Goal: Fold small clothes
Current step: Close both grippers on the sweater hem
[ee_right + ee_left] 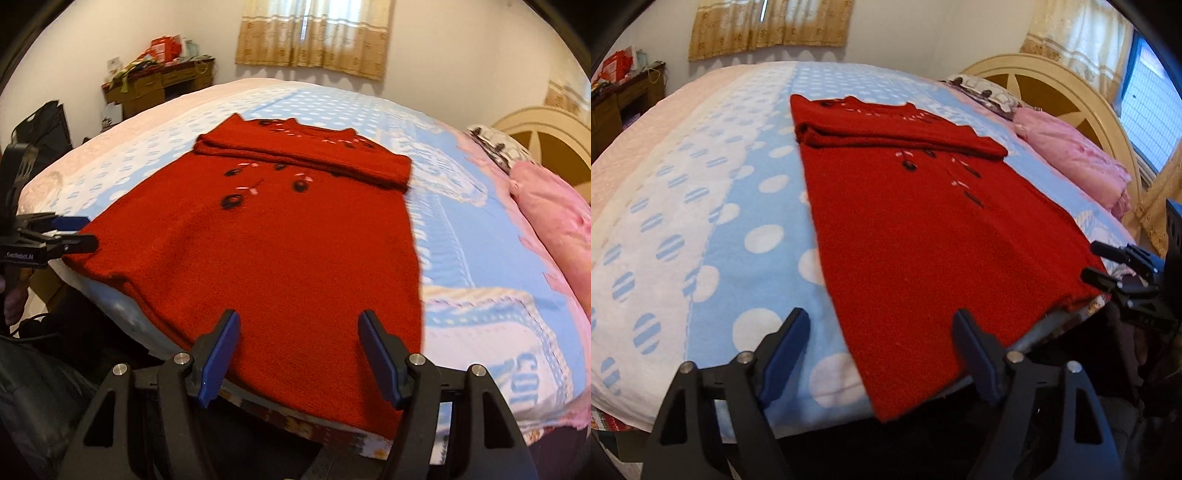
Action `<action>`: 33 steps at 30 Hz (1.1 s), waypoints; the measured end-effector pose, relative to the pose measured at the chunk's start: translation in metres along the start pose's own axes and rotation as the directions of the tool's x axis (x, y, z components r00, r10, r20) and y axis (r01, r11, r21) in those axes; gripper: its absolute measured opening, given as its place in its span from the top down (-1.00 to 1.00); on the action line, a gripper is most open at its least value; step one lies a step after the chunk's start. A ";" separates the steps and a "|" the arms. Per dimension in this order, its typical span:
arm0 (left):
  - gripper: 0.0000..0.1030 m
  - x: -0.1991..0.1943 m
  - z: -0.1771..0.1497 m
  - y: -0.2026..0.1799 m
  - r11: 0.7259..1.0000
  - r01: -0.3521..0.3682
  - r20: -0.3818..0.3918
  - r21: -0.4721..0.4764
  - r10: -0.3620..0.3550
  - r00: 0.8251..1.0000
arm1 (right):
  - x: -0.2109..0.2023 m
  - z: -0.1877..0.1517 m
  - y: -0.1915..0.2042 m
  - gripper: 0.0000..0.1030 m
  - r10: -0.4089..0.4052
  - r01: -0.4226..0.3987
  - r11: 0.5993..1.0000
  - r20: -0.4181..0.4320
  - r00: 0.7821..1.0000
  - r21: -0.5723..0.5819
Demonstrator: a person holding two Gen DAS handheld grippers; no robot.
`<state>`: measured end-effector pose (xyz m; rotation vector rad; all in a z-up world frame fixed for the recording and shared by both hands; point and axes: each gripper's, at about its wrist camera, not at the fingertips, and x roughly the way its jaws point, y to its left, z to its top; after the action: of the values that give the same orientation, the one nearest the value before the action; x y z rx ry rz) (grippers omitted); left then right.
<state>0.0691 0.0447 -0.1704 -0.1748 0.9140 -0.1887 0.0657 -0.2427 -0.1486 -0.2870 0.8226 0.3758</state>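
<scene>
- Red knit sweater [923, 236] lay flat on the bed [701, 192], its long axis running from the near bed edge at the bottom of both frames up toward the frame centre. Sleeves were folded across the chest as a band, upper centre of the left wrist view; dark flower pattern showed just below it.
- Hem lay at the near bed edge, slightly overhanging it, in the lower centre of each view.
- Left gripper [882, 354] sat at the bottom centre of its own view: jaws wide apart, nothing between them, lined up on the hem's left corner. That corner fell between the fingertips but was not pinched.
- Right gripper [299, 350] sat at the bottom centre of its view: jaws equally wide, empty, hem cloth directly ahead, near the hem's right corner.
- Each gripper appeared side-on at the other view's edge, flanking the hem: right one [1108, 266] at right of frame, left one [70, 236] at left of frame.
- Judgement: the coming move turns on the hem lying square ahead of both jaws, each about equally near its own corner; lifting the hem along the long axis toward the sleeve band looked the likely fold.
- Pink bedding [1078, 158] lay well apart, right of frame.
</scene>
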 end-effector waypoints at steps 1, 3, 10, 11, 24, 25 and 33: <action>-0.41 -0.002 -0.001 -0.002 1.000 -0.001 -0.001 0.006 0.001 1.000 | -0.003 -0.001 -0.005 -0.30 -0.008 0.008 1.000 0.003 1.000 0.015; -0.20 -0.004 -0.002 -0.002 1.000 0.010 -0.007 0.010 -0.010 1.000 | -0.010 -0.004 -0.020 -0.30 -0.021 0.021 0.998 0.011 1.000 0.062; -0.06 -0.009 -0.007 -0.014 0.998 0.044 -0.041 0.037 -0.042 0.998 | -0.024 -0.020 -0.062 -0.30 -0.027 0.023 0.977 0.016 0.999 0.211; -0.06 -0.008 -0.007 -0.015 0.998 0.045 -0.045 0.040 -0.043 0.998 | -0.025 -0.024 -0.067 -0.30 -0.023 0.019 0.973 0.014 1.000 0.231; -0.12 -0.009 -0.007 -0.015 0.998 0.064 -0.082 0.028 -0.061 0.995 | -0.013 -0.043 -0.073 -0.01 0.134 -0.124 0.937 -0.009 0.991 0.327; -0.12 -0.009 -0.008 -0.016 0.998 0.063 -0.083 0.032 -0.060 0.995 | -0.010 -0.044 -0.073 0.07 0.137 -0.124 0.936 -0.018 0.990 0.330; 0.50 -0.011 -0.009 -0.015 0.992 0.115 -0.101 0.049 -0.109 0.989 | -0.009 -0.048 -0.079 0.45 0.162 -0.149 0.919 -0.003 0.987 0.365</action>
<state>0.0539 0.0321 -0.1638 -0.1675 0.9963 -0.3285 0.0628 -0.3343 -0.1652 0.1207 0.9333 0.3594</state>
